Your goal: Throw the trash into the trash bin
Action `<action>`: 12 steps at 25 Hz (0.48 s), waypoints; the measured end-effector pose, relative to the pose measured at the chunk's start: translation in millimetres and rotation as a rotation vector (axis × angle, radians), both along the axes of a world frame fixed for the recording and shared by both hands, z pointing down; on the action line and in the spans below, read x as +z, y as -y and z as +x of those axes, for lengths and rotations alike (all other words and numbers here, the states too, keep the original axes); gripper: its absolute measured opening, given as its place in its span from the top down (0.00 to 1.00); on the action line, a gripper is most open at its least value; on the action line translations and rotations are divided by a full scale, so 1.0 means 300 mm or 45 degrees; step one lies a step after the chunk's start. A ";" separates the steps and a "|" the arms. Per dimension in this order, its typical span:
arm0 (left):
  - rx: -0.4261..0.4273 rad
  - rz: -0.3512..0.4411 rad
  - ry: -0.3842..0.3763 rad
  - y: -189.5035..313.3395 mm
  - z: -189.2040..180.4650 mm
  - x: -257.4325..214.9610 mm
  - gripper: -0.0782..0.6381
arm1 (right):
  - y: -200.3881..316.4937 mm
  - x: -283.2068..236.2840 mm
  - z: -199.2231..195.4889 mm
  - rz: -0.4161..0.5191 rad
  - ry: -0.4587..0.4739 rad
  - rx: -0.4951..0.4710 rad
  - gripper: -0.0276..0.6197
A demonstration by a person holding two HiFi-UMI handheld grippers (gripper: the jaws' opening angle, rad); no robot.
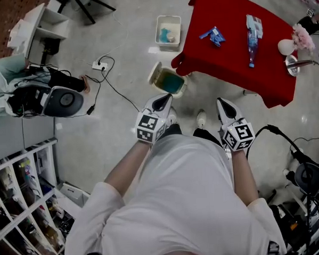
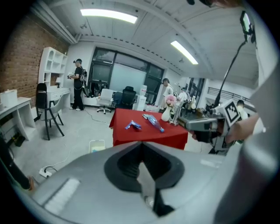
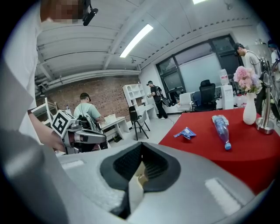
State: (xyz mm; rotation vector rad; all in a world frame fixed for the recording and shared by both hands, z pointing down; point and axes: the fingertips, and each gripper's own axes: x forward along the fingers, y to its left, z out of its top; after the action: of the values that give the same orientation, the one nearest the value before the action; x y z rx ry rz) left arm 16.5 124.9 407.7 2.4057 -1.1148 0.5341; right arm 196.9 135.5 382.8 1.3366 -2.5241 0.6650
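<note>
On the red table [image 1: 236, 56] lie a crumpled blue wrapper [image 1: 213, 36] and a clear plastic bottle [image 1: 252, 39] with a blue cap. A round trash bin [image 1: 170, 83] with a teal liner stands on the floor at the table's near-left corner. My left gripper [image 1: 161, 103] and right gripper [image 1: 226, 107] are held side by side in front of my body, short of the table, both shut and empty. The left gripper view shows the wrapper [image 2: 133, 126] and bottle [image 2: 154, 122] beyond the closed left gripper [image 2: 141, 151]; the right gripper [image 3: 142, 153] faces the wrapper [image 3: 186, 132] and bottle [image 3: 221, 127].
A vase of pink flowers [image 1: 296, 40] and a metal stand [image 1: 295, 64] occupy the table's right end. A white box [image 1: 168, 30] sits on the floor beyond the bin. Cables and a power strip [image 1: 98, 65] lie at left; desks, shelves and people stand around the room.
</note>
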 end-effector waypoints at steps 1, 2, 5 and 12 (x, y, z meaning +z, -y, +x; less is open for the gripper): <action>0.000 0.006 -0.013 0.002 0.001 -0.010 0.88 | 0.003 -0.003 -0.001 0.004 -0.001 0.000 0.96; -0.001 0.012 -0.024 0.004 0.001 -0.018 0.88 | 0.006 -0.007 -0.004 0.007 -0.004 -0.001 0.96; -0.004 0.017 -0.032 0.009 -0.003 -0.025 0.88 | 0.013 -0.014 -0.010 0.014 -0.010 -0.002 0.96; 0.034 -0.001 -0.034 0.021 -0.028 -0.014 0.88 | 0.023 -0.008 -0.059 0.008 -0.025 0.006 0.96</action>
State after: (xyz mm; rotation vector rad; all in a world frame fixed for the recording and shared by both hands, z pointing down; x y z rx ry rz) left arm 8.0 118.5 403.4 2.4232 -1.0727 0.5094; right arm 179.1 128.7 380.4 1.3453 -2.5099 0.6424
